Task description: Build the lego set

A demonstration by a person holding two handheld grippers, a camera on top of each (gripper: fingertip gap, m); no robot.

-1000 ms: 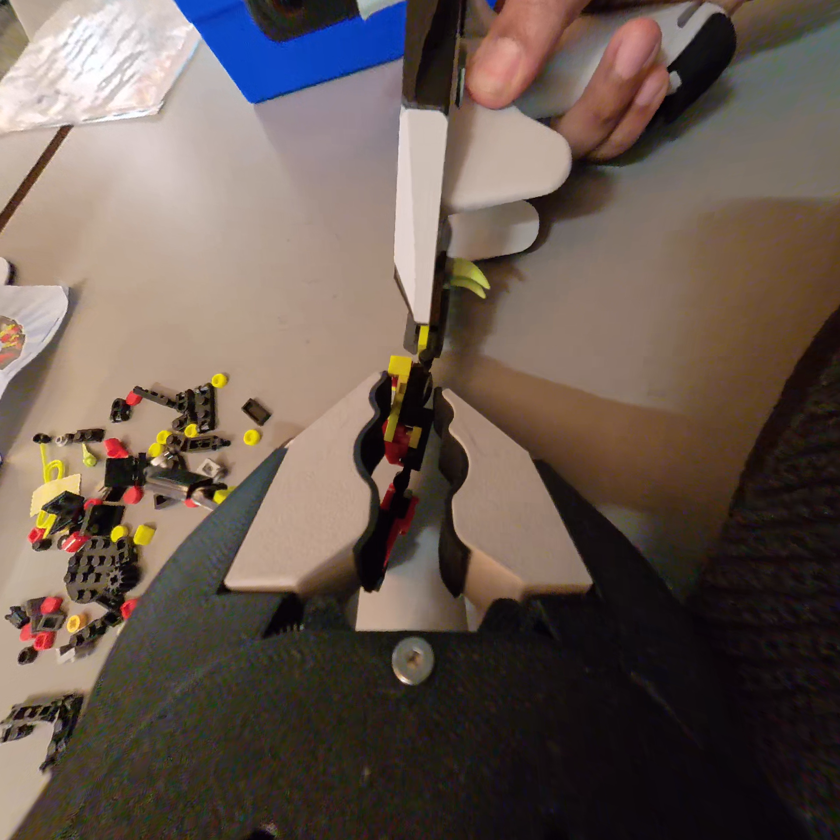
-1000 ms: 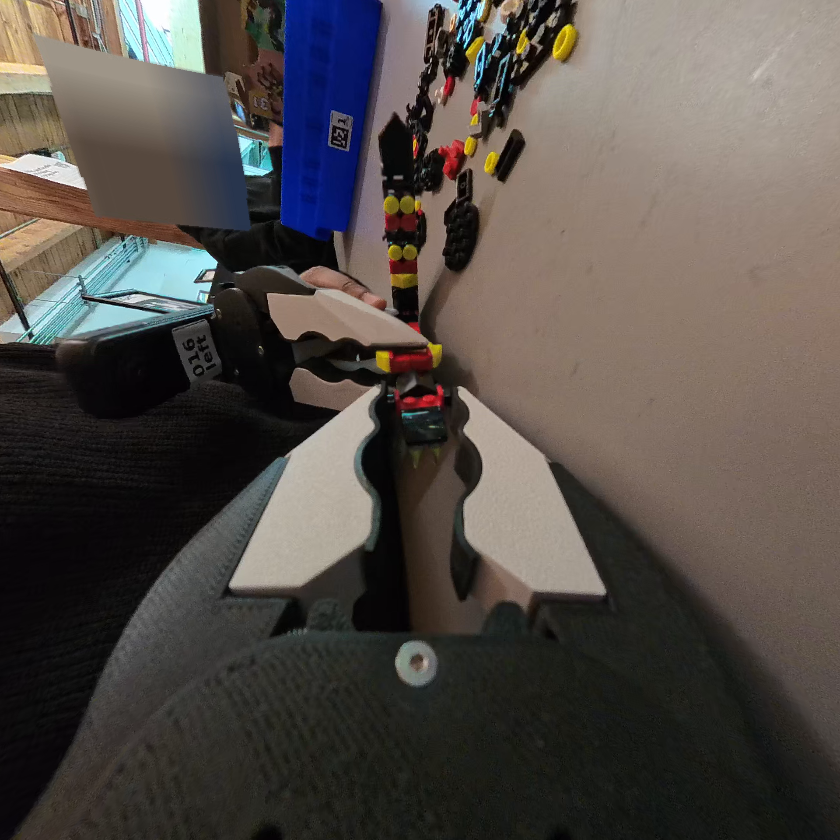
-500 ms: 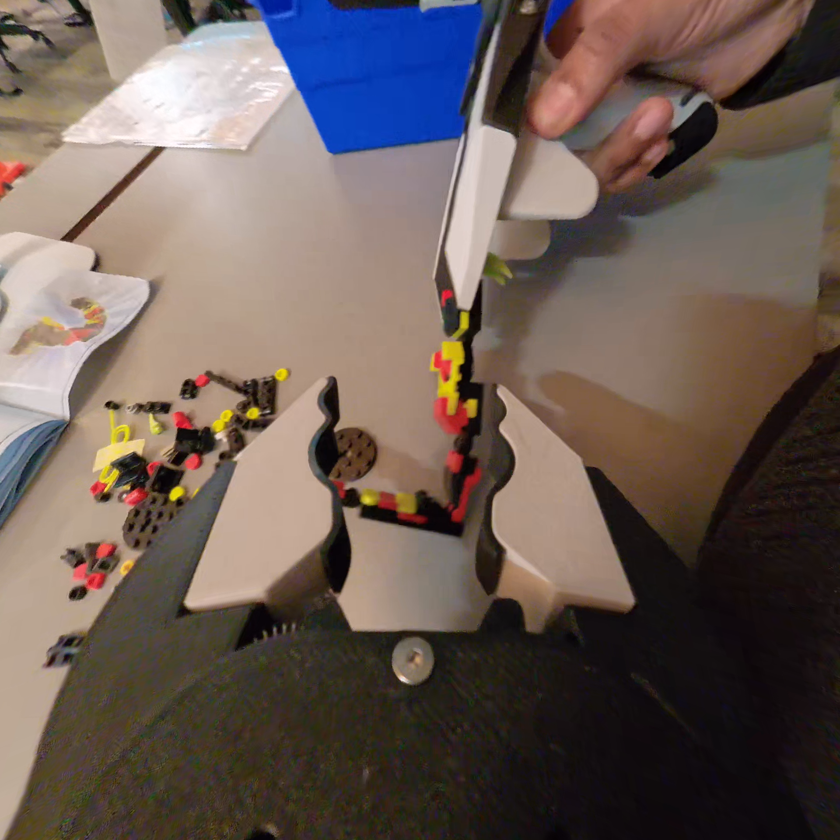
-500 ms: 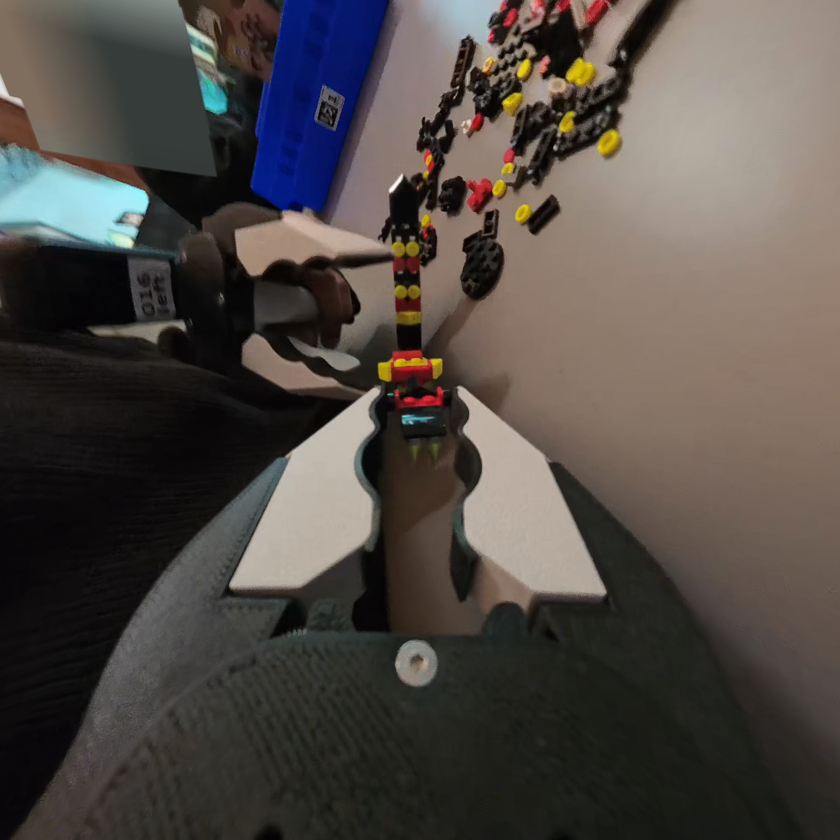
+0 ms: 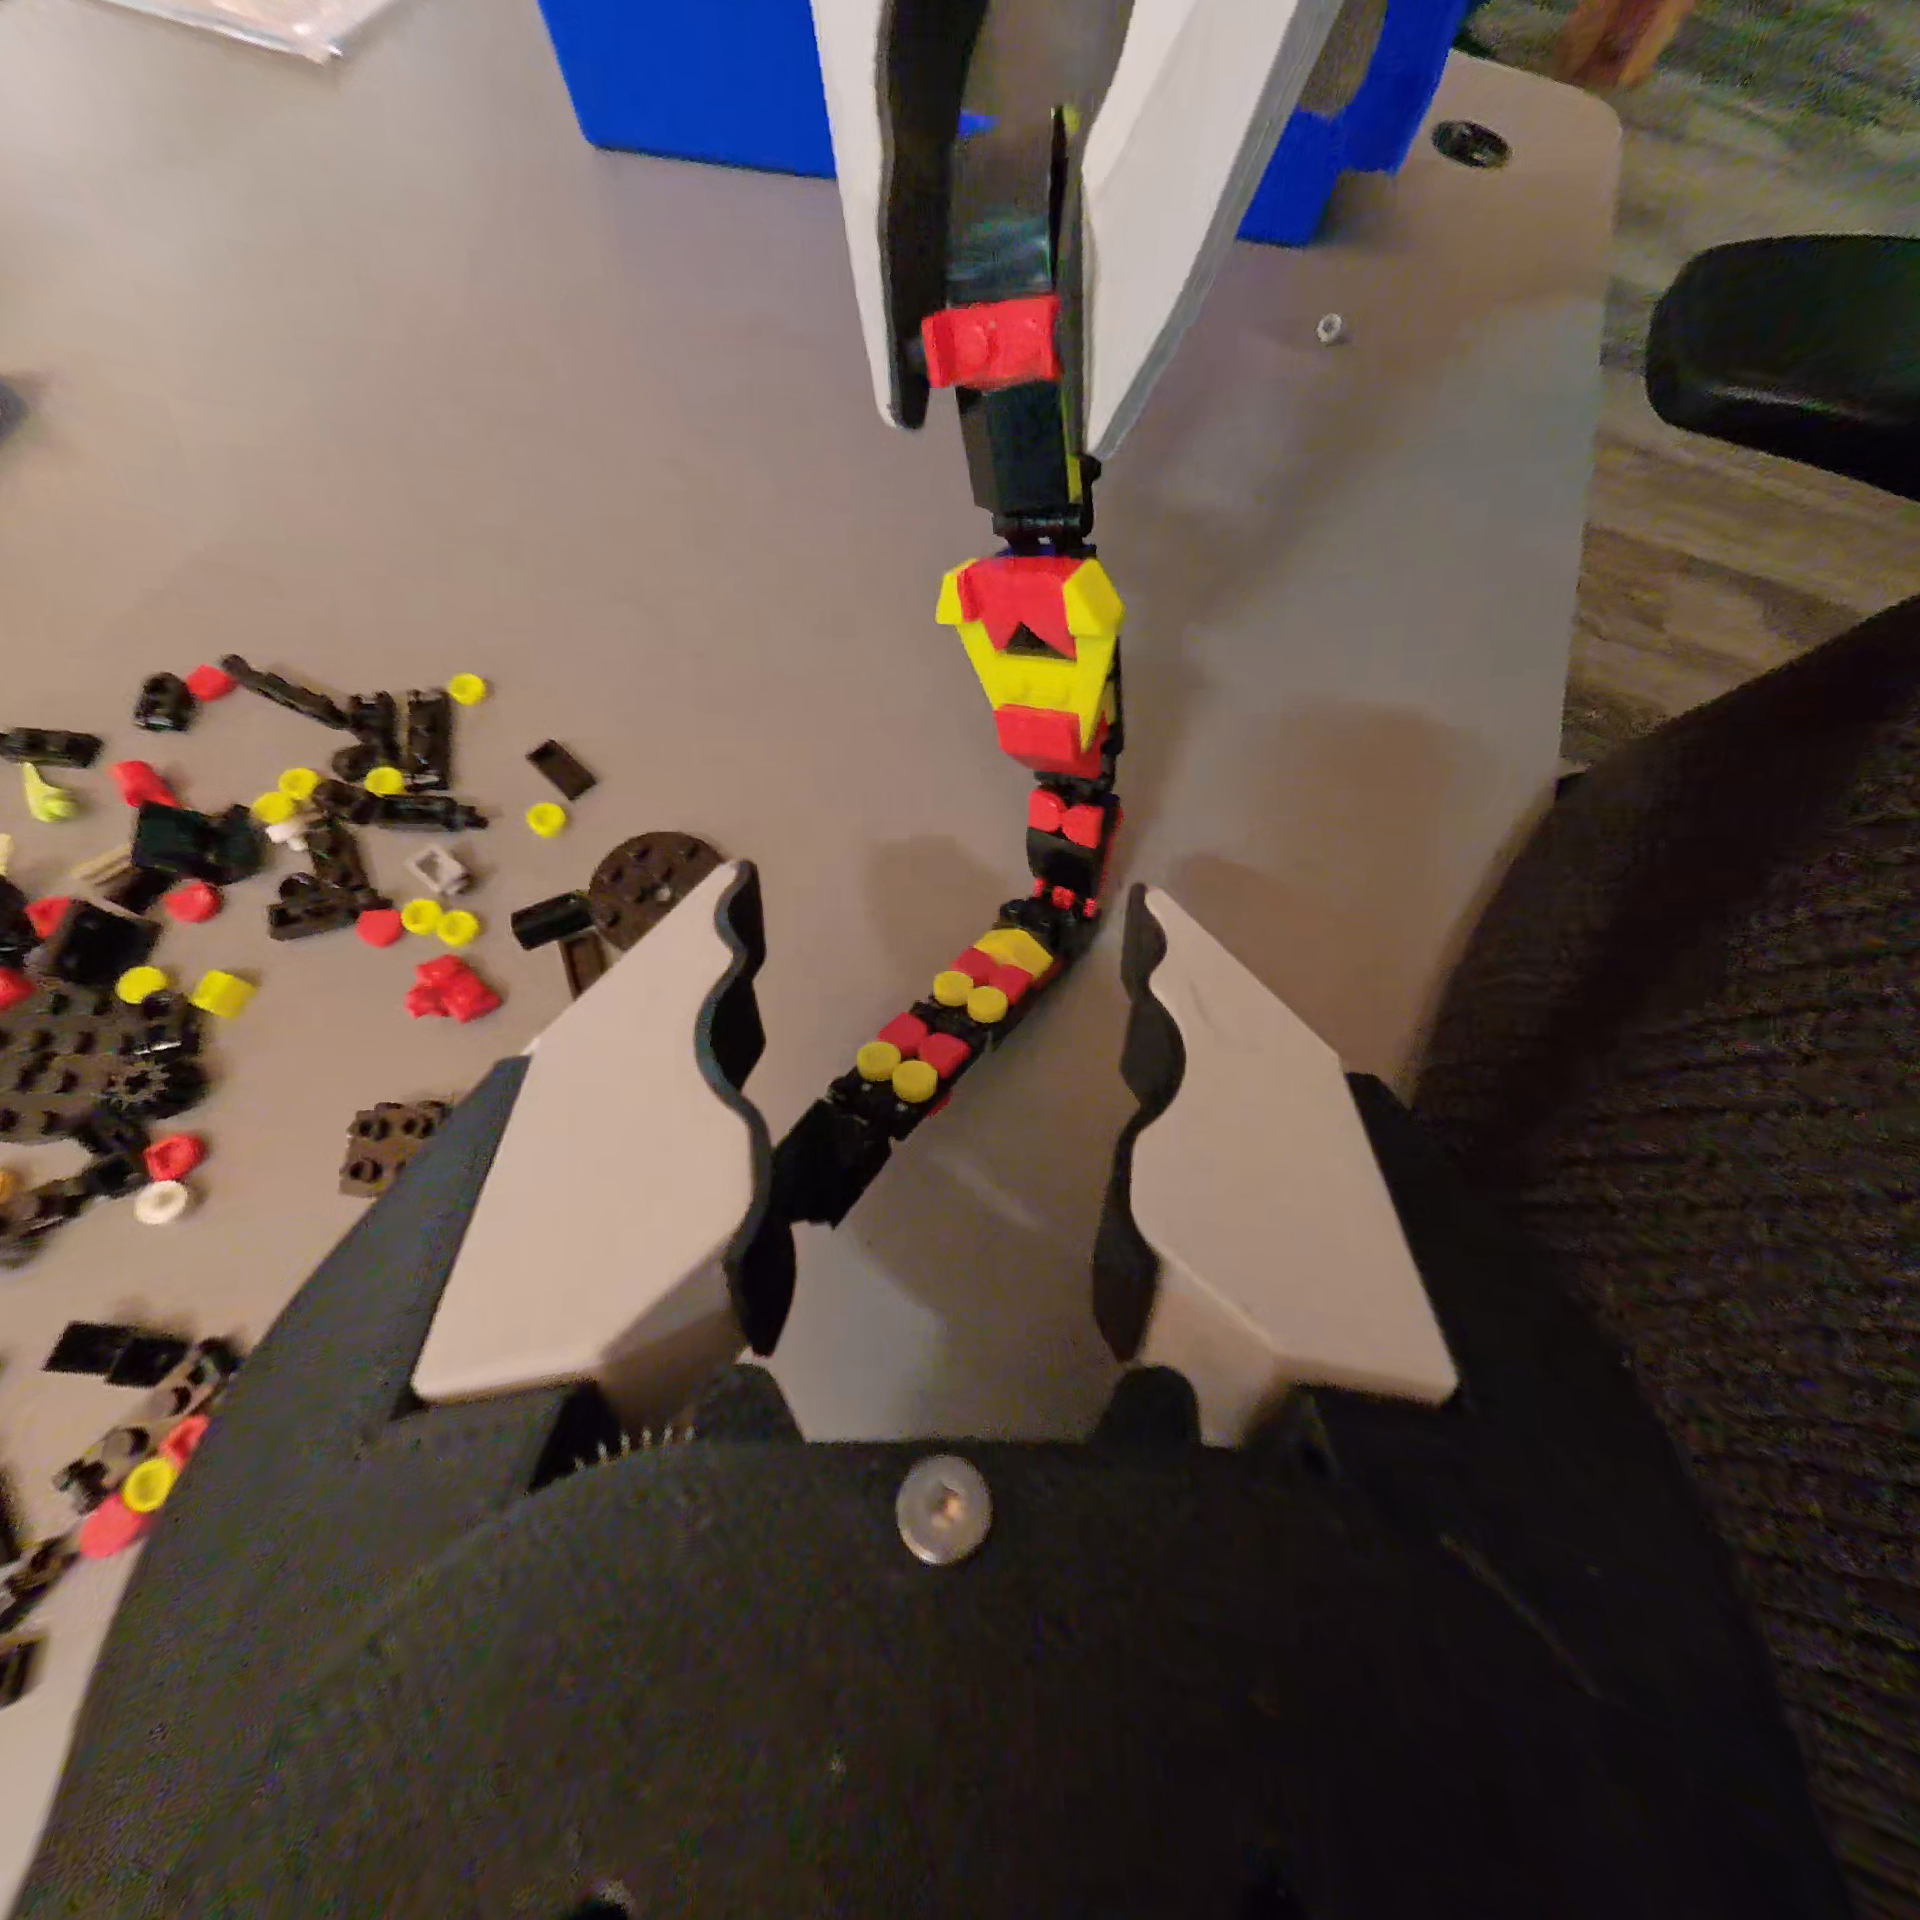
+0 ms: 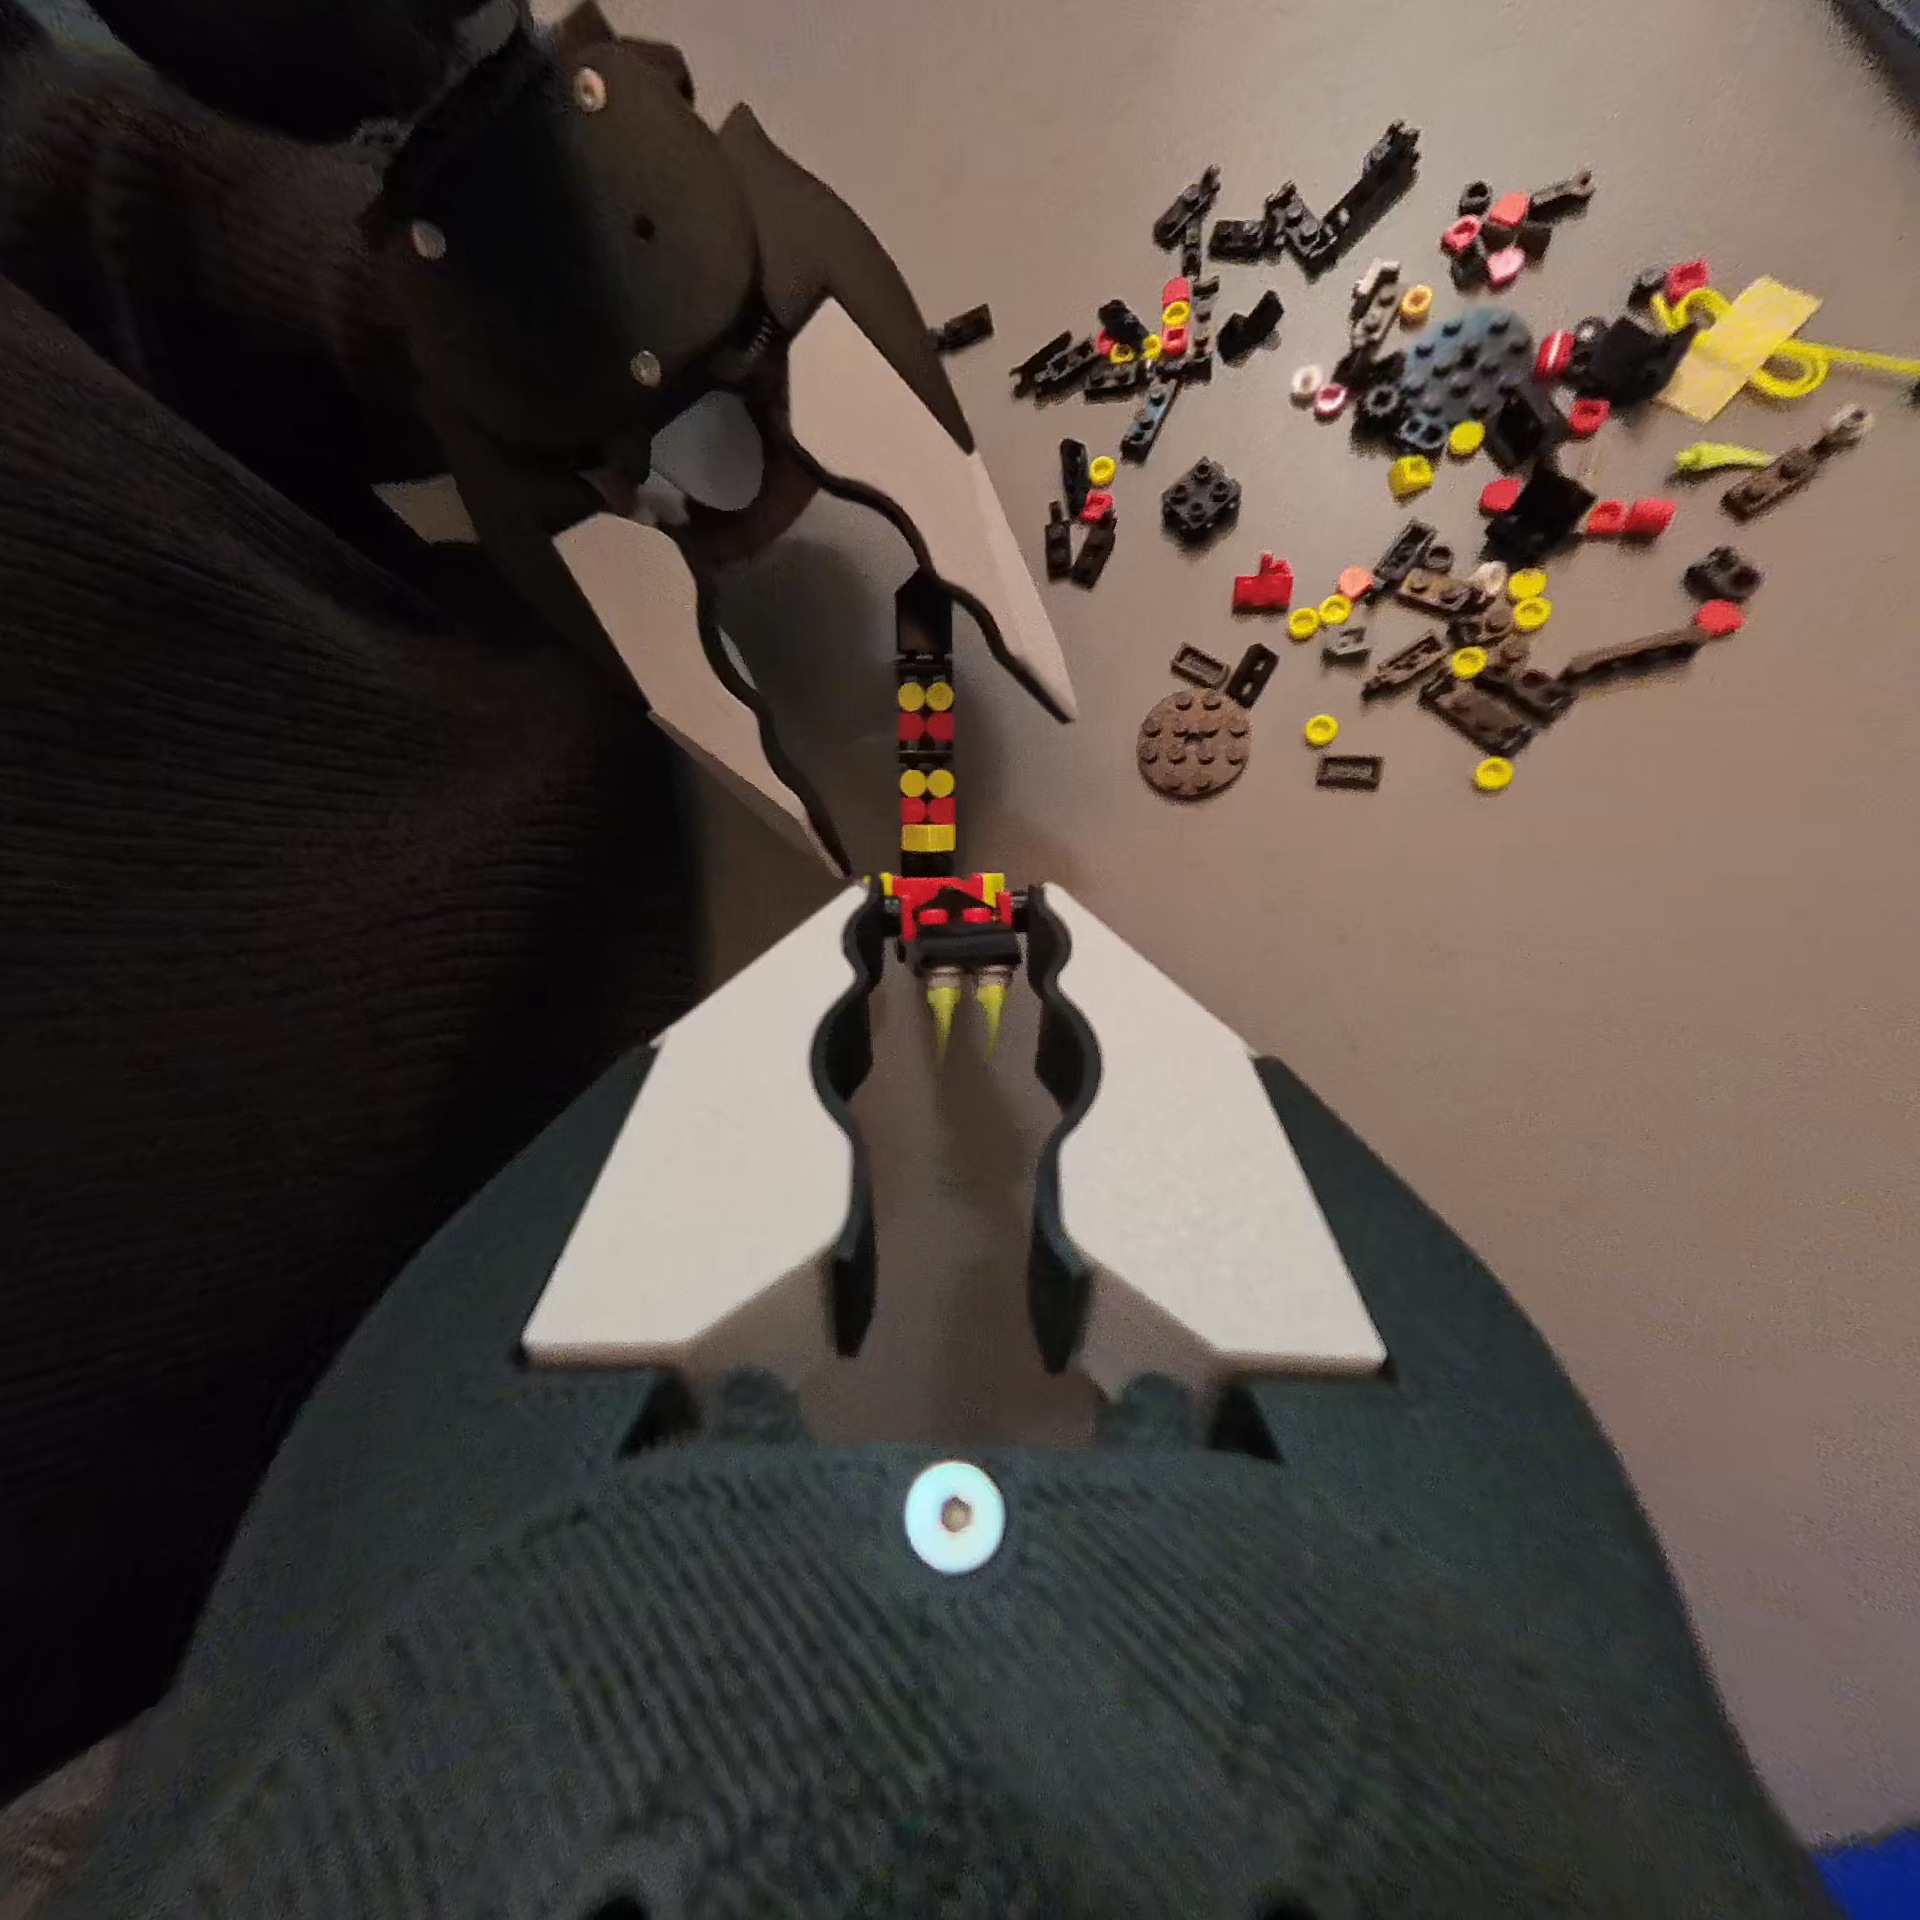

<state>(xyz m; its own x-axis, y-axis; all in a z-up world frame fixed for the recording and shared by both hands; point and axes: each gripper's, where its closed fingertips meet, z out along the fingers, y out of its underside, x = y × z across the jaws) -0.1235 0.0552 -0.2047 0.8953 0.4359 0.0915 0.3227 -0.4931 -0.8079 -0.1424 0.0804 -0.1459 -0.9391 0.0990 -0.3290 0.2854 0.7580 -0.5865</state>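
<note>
Grey table (image 5: 436, 395) carries everything; blue bin (image 5: 707, 94) sits at its far edge in the left wrist view. Left gripper (image 5: 940, 904) has its jaws wide apart, clamped on nothing: the tail end of the lego snake (image 5: 1039, 665) passes through the gap between its fingers and looks to lie against the inner edge of one; real contact can't be confirmed. Right gripper (image 6: 951, 899) has its jaws closed on the snake's head end, red and black bricks pinched at the fingertips, two yellow fangs pointing back toward the camera. Snake is a jointed black chain with red and yellow studs; it hangs from the right gripper above the table near the person's side, and its lower section bends off toward the left finger. Loose lego pieces (image 5: 312, 831) are scattered over the table's middle, left of the snake in the left wrist view: black plates, red and yellow round studs. Round brown plate (image 6: 1195, 743) lies at the pile's near side, closest to the left gripper's fingertip. Dark knit sleeve (image 6: 260, 831) fills the left edge of the right wrist view.
</note>
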